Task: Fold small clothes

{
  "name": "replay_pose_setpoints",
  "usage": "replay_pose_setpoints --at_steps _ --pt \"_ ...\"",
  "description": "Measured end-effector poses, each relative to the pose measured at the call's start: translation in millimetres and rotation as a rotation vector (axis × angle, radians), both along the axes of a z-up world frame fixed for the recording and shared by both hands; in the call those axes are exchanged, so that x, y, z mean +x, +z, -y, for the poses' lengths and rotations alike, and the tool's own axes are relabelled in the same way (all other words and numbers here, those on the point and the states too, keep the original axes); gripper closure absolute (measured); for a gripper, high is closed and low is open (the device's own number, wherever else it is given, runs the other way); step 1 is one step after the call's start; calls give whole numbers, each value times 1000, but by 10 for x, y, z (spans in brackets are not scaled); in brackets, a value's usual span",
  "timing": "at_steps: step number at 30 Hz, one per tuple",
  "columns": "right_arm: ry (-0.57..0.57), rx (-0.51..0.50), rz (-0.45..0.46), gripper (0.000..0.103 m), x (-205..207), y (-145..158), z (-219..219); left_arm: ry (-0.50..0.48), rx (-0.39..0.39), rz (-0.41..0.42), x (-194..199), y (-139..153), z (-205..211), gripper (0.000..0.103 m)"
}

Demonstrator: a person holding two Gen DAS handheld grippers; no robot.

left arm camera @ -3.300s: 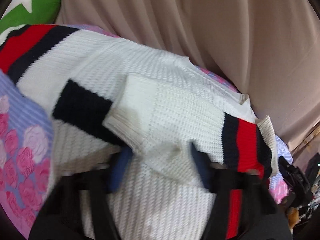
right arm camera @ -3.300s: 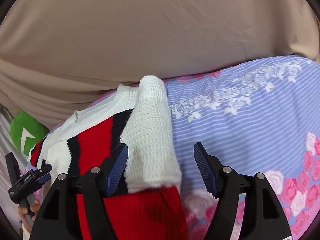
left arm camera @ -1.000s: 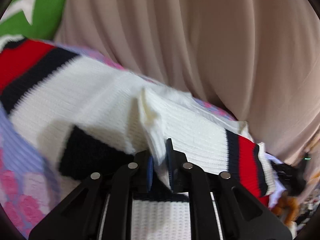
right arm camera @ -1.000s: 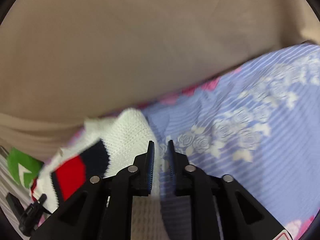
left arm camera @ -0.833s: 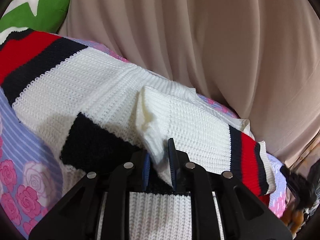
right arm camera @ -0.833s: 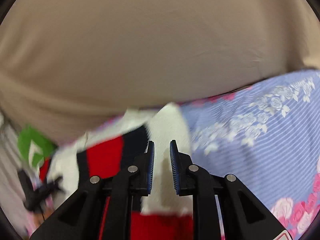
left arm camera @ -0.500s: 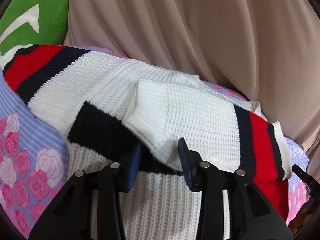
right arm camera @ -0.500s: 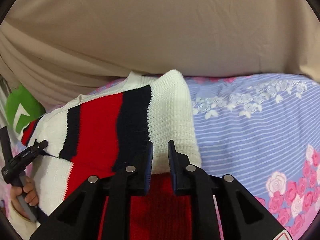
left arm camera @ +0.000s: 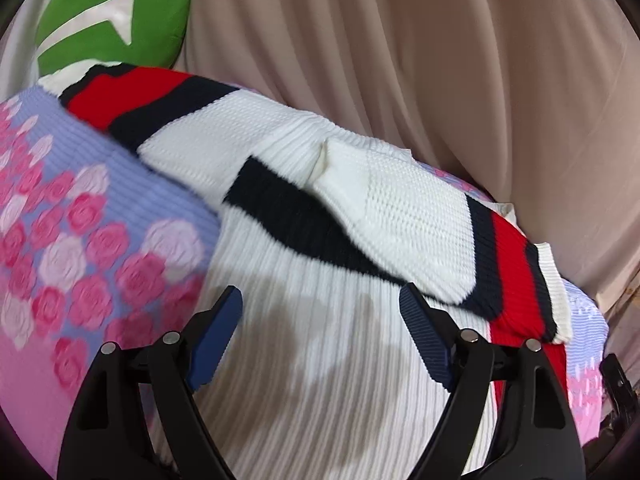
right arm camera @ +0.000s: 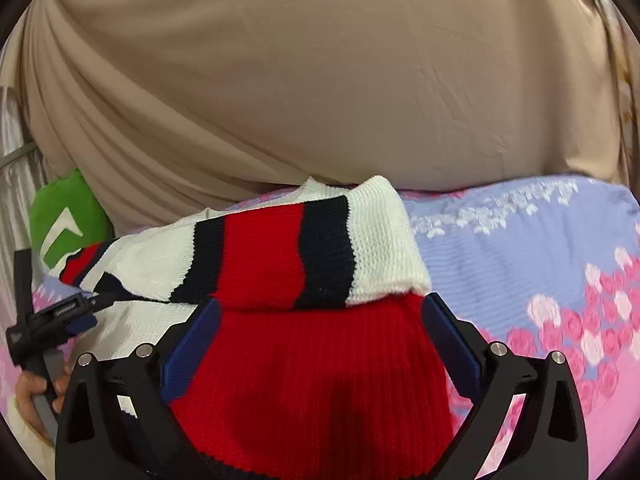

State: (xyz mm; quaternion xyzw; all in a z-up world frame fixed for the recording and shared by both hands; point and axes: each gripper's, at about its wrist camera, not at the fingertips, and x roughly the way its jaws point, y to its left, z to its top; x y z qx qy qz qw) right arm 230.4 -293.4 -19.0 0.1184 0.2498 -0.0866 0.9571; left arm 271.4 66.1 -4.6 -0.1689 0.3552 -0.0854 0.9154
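From the left wrist we see our left claw (left arm camera: 320, 332) with its jaws spread; they have just been opening, and nothing is pinched between them, only the white ribbed body of the sweater (left arm camera: 320, 380) lying flat below and between the blue pads (left arm camera: 218, 336). The sweater rests on the bed sheet (left arm camera: 80, 240), lilac with pink roses, and one sleeve (left arm camera: 400, 216) is folded across its chest, white at the cuff end and running into navy and red bands toward the right. The other shoulder, striped red and navy, reaches up toward a green cushion (left arm camera: 116, 16) at the top left, and a beige curtain (left arm camera: 440, 60) hangs behind the bed. From the right wrist we see our right claw (right arm camera: 320, 320) likewise released, its jaws having just been opening, the pads standing apart on either side of the sweater's red panel without pressing on it. Just beyond the fingertips the folded sleeve (right arm camera: 320, 252) lies across the garment, its white edge toward the floral sheet (right arm camera: 540, 260) on the right. At the left edge of this view the left claw (right arm camera: 80, 316) shows small, held in a hand (right arm camera: 38, 392), with the green cushion (right arm camera: 64, 216) behind it.
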Motion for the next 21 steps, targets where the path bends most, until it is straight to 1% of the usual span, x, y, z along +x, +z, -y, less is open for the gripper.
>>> replay_pose_setpoints --at_steps 2,3,4,5,6,8,9,10,11,12,13,14,15,16,17,18,19,20,21 --pt "-8 13 -12 5 242 -85 100 9 4 12 -63 19 -6 24" --pt "10 31 -40 16 280 -46 106 18 9 20 -59 42 -1 24" --pt "45 56 -64 30 288 161 146 26 16 24 -35 71 11 25" --pt "77 84 -92 63 309 264 161 34 18 21 15 116 24 25" --pt "91 104 -122 78 393 317 152 30 -1 18 95 187 37 25" --pt "80 87 -135 79 577 306 170 14 -45 33 237 305 95 25" --pt "66 55 -149 79 636 307 136 14 -30 37 326 345 153 25" --pt "55 26 -174 79 695 273 111 24 2 42 395 367 221 25" --pt "40 2 -197 79 742 228 108 27 51 48 490 355 313 25" --pt "-3 -30 -248 79 827 63 168 25 98 38 577 298 385 25" --pt "-41 -33 -301 78 877 -87 246 22 150 4 676 195 449 25" --pt "-44 -3 -321 80 884 -216 335 10 202 -92 824 -9 508 25" --pt "-26 56 -254 81 800 -204 420 4 224 -68 808 47 519 23" --pt "-27 75 -262 81 778 -182 449 7 232 -46 777 91 521 23" --pt "-32 78 -258 81 741 -166 456 9 246 -50 761 74 512 23" --pt "-43 65 -236 81 661 -168 432 6 228 -64 747 53 456 23" --pt "-40 48 -222 79 612 -185 394 8 178 -55 702 75 353 23" --pt "-29 7 -202 76 550 -185 315 29 119 -34 641 131 180 24" --pt "-20 -31 -184 70 517 -177 249 42 70 -16 609 182 13 25"
